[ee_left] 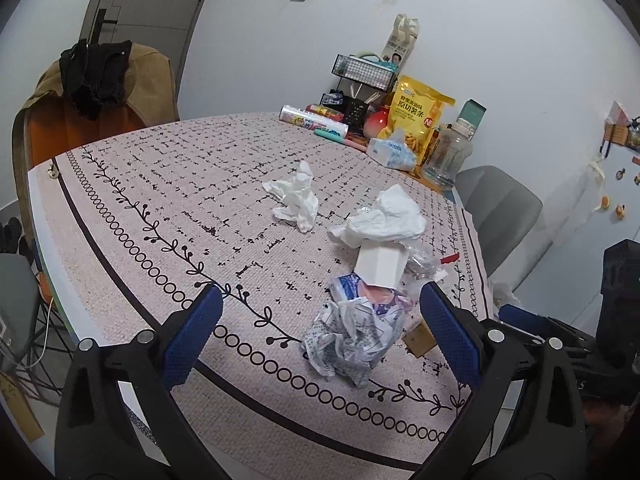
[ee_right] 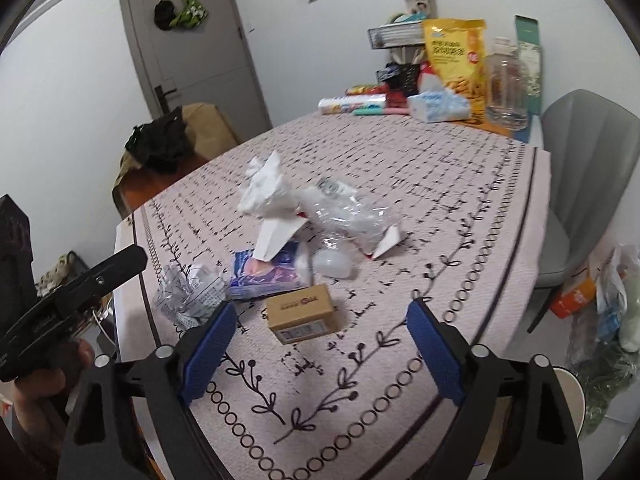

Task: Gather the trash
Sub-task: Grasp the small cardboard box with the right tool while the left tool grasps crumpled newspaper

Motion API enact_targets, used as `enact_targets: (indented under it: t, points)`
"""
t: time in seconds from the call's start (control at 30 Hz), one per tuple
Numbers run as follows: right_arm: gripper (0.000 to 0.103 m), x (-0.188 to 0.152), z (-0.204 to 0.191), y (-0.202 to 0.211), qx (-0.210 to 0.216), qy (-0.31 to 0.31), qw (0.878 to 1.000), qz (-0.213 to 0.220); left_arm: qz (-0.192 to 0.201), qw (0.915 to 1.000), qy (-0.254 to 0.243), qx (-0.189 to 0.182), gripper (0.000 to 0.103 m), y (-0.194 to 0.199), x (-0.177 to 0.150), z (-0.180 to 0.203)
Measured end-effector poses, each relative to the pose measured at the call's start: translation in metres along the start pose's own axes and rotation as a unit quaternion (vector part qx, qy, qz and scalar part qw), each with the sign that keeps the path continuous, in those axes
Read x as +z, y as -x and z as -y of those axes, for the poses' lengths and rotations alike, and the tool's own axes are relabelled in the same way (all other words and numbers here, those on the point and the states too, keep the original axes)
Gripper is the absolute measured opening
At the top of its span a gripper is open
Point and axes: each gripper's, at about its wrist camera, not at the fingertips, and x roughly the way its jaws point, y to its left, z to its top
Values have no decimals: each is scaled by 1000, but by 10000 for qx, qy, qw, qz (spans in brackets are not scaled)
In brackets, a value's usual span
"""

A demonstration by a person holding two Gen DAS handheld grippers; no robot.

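Note:
Trash lies in a loose pile on the patterned tablecloth [ee_left: 160, 208]. In the left wrist view my left gripper [ee_left: 320, 332] is open, its blue pads either side of a crumpled printed paper ball [ee_left: 352, 340]. Behind it lie a blue-pink wrapper [ee_left: 352, 286], a white carton [ee_left: 380, 266], a crumpled tissue [ee_left: 384, 218] and another tissue [ee_left: 296, 196]. In the right wrist view my right gripper [ee_right: 320, 344] is open just short of a small brown cardboard box [ee_right: 304, 312]. Clear plastic wrap [ee_right: 344, 212] and the paper ball [ee_right: 188, 292] lie beyond.
At the table's far end stand a yellow snack bag [ee_left: 416, 120], a clear jar [ee_left: 448, 156], a tissue pack [ee_left: 390, 154] and a wire rack [ee_left: 364, 70]. Grey chairs [ee_right: 580, 184] flank the right side. A bin rim [ee_right: 572, 400] and bags on the floor sit at right.

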Motion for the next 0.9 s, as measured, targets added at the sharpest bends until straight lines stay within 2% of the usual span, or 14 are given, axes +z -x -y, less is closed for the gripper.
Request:
enact_targets:
  t: [0.2, 0.23, 0.3, 0.33, 0.7, 0.9]
  points:
    - [80, 2, -6, -29, 104, 58, 9994, -332, -156, 9999, -24, -43, 91, -7, -3, -2]
    - [77, 2, -7, -34, 158, 65, 9991, -381, -186, 9998, -41, -50, 91, -8, -4, -1]
    - [63, 1, -7, -44, 212, 97, 9984, -507, -252, 9996, -46, -65, 91, -10, -6, 0]
    - [48, 1, -7, -49, 229, 94, 9977, -638, -276, 9996, -41, -73, 91, -11, -6, 0]
    - [48, -8, 18, -18, 137, -224, 9987, -441, -566, 9978, -287, -192, 90, -31, -16, 27]
    - [48, -16, 31, 3, -6, -339, 9990, -301, -562, 9971, -457, -235, 90, -29, -21, 37]
